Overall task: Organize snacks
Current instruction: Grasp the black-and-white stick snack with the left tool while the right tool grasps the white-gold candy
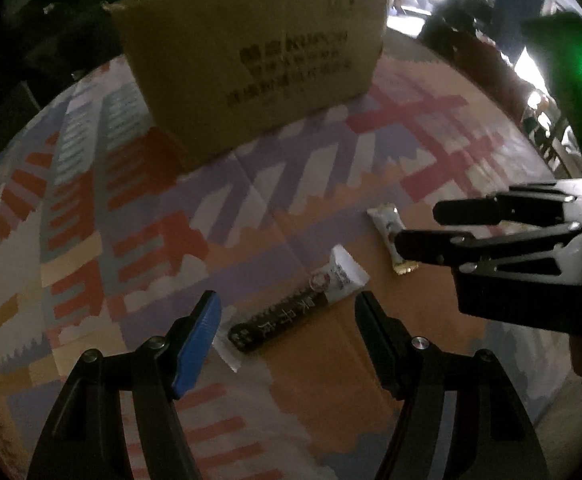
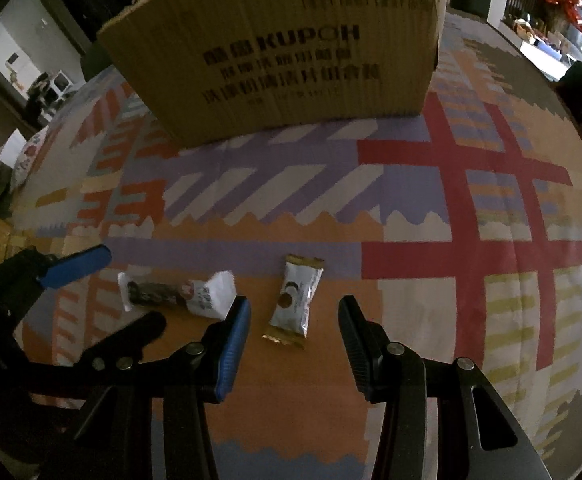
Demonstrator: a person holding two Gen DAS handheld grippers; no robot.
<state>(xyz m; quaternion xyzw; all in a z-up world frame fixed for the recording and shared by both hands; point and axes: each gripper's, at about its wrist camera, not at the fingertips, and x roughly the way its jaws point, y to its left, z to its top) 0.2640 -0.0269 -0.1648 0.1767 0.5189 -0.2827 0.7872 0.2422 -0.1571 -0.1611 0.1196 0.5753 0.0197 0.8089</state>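
Note:
A long dark snack bar [image 1: 291, 312] with a white end lies flat on the patterned tablecloth [image 1: 131, 240]. My left gripper [image 1: 287, 320] hangs open over it, blue pad on one side and black finger on the other, neither touching it. A small silver-white snack packet [image 2: 295, 300] with gold ends lies just right of the bar [image 2: 159, 294]. My right gripper [image 2: 293, 320] is open above that packet, which shows between its fingers. Each gripper appears in the other's view: the right gripper [image 1: 419, 228] over the packet [image 1: 387, 228], the left gripper [image 2: 134, 287] over the bar.
A large brown cardboard box [image 2: 283, 60] with dark print stands on the table behind the snacks, also seen as the box [image 1: 251, 60] from the left. The tablecloth [image 2: 471, 200] stretches to the right. Dim room furniture lies beyond the table edge.

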